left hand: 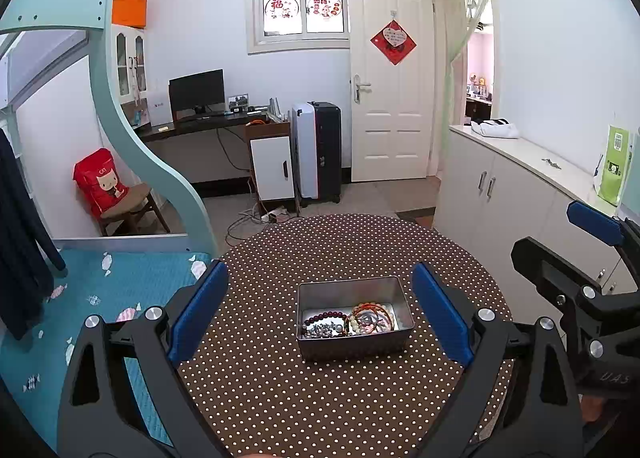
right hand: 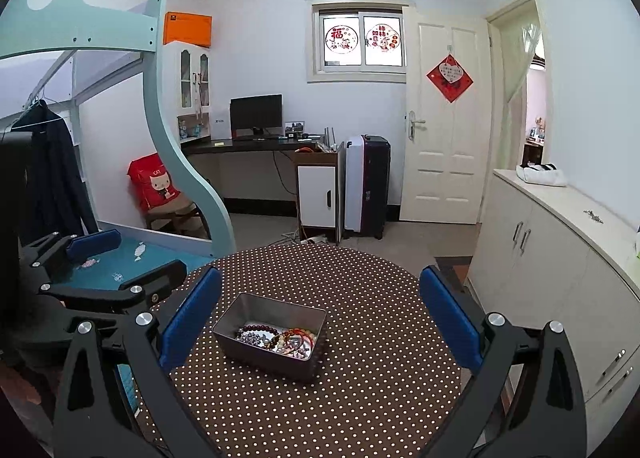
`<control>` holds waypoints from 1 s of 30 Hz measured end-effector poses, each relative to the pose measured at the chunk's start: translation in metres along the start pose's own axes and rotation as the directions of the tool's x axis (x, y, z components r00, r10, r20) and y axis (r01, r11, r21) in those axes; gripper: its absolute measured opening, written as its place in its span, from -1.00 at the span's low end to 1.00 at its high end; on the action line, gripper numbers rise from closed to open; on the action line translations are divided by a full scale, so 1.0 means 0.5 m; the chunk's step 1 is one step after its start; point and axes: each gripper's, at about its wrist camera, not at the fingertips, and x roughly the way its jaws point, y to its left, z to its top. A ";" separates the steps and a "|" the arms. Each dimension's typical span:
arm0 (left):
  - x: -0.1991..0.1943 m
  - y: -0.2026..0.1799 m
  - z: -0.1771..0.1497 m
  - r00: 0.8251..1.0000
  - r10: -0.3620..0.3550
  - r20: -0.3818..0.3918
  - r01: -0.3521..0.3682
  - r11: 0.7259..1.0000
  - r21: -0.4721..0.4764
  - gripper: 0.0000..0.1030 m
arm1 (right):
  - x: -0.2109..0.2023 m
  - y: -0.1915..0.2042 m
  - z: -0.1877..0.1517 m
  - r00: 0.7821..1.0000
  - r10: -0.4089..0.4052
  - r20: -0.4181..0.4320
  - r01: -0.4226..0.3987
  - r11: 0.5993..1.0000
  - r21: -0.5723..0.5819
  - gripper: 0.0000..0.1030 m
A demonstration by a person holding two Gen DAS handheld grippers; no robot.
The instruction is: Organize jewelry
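Both grippers are spread wide and hold nothing. The left gripper hangs with the metal tin straight ahead between its fingers; the right gripper has it ahead and left. The bracelets lie heaped inside (likely so they stay together) on the dotted table.

The tin looks like brushed grey metal, dull outside and shinier on its inner floor, where it throws back light. The bracelets in it are glossy beads, dark maroon, pale and reddish. The table wears a matt brown cloth with pale dots. Each hand-held gripper, left and right, is matt black plastic with bright metal screws and blue, soft-looking matt pads
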 end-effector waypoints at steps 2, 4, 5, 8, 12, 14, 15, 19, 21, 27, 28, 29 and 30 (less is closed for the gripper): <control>-0.001 0.000 -0.001 1.000 0.000 -0.003 0.000 1.000 -0.001 0.80 | -0.002 0.002 -0.001 1.000 0.000 0.002 0.000 1.000 -0.002 0.86; -0.002 -0.001 -0.001 1.000 0.001 -0.002 -0.001 1.000 0.001 0.80 | -0.004 0.003 -0.002 1.000 0.007 0.004 -0.007 1.000 -0.003 0.86; -0.002 -0.002 -0.002 1.000 0.001 -0.002 -0.001 1.000 0.001 0.80 | -0.005 0.004 -0.003 1.000 0.007 0.004 -0.007 1.000 -0.004 0.86; -0.004 -0.004 -0.004 1.000 0.004 -0.003 -0.004 1.000 -0.002 0.80 | -0.007 0.006 -0.005 1.000 0.009 0.004 -0.009 1.000 -0.005 0.86; -0.006 -0.005 -0.003 1.000 0.005 -0.001 -0.005 1.000 -0.002 0.80 | -0.007 0.005 -0.005 1.000 0.010 0.004 -0.010 1.000 -0.003 0.86; -0.007 -0.005 -0.004 1.000 0.004 -0.002 -0.004 1.000 -0.005 0.80 | -0.007 0.005 -0.005 1.000 0.012 0.005 -0.012 1.000 -0.003 0.86; -0.007 -0.005 -0.004 1.000 0.004 -0.004 -0.004 1.000 -0.005 0.80 | -0.007 0.006 -0.005 1.000 0.012 0.004 -0.012 1.000 -0.003 0.86; -0.006 -0.006 -0.002 1.000 0.006 -0.006 -0.006 1.000 -0.004 0.80 | -0.007 0.007 -0.005 1.000 0.007 0.003 -0.007 1.000 -0.006 0.86; -0.005 -0.005 0.000 1.000 0.006 -0.007 -0.006 1.000 -0.005 0.80 | -0.006 0.007 -0.005 1.000 0.009 0.002 -0.009 1.000 -0.003 0.86; -0.003 -0.001 0.001 1.000 0.002 -0.008 -0.002 1.000 -0.011 0.80 | -0.003 0.006 -0.003 1.000 0.014 -0.002 -0.014 1.000 0.002 0.86; -0.003 -0.001 0.001 1.000 0.003 -0.008 -0.003 1.000 -0.011 0.80 | -0.003 0.007 -0.003 1.000 0.016 -0.003 -0.016 1.000 0.003 0.86; -0.003 0.000 0.001 1.000 0.003 -0.010 -0.003 1.000 -0.011 0.80 | -0.002 0.007 -0.002 1.000 0.016 -0.005 -0.016 1.000 0.004 0.86; -0.002 0.001 0.001 1.000 0.003 -0.011 -0.003 1.000 -0.011 0.80 | -0.001 0.007 -0.003 1.000 0.016 -0.006 -0.016 1.000 0.003 0.86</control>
